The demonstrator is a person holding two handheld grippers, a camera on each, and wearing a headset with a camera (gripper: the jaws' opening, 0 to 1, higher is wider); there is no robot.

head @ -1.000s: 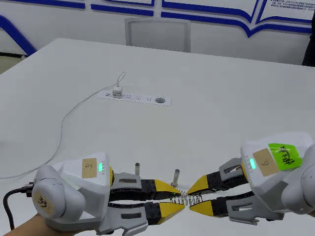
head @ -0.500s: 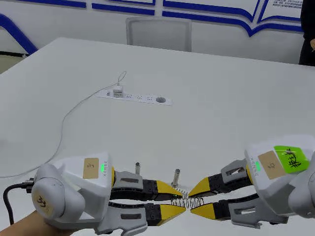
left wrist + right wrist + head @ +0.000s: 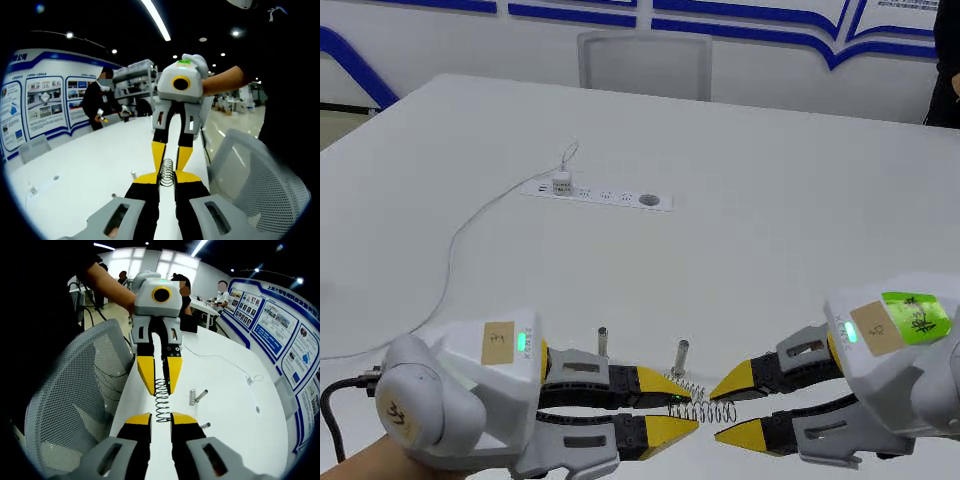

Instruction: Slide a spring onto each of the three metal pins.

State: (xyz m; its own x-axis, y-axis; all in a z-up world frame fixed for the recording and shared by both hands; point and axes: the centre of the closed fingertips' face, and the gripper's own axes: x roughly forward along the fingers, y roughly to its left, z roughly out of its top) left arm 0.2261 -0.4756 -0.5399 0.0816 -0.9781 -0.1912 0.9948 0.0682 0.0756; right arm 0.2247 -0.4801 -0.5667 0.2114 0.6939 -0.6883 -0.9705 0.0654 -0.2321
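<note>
The spring [image 3: 708, 411] is hanging level just above the white table [image 3: 770, 230], bridging the gap between the yellow tips of the two grippers. The left gripper [image 3: 690, 407] is pinching one end of the spring, its jaws pressing in on the coils. The right gripper [image 3: 716, 414] is facing it from the spring's other end with its jaws standing spread. The last coils are sitting between those tips, though whether they are touching either one is hard to tell.

Just behind the spring, a second spring [image 3: 684, 384] is resting on the table at the foot of a metal pin [image 3: 680, 352]. Another pin [image 3: 602, 340] is standing further from the spring, behind the left gripper's jaws.

Well beyond the spring, a white power strip [image 3: 605, 197] is lying on the table with a cable [image 3: 470, 225] trailing away from it. Farther still from the spring, a grey chair [image 3: 642, 62] is sitting at the table's far edge.
</note>
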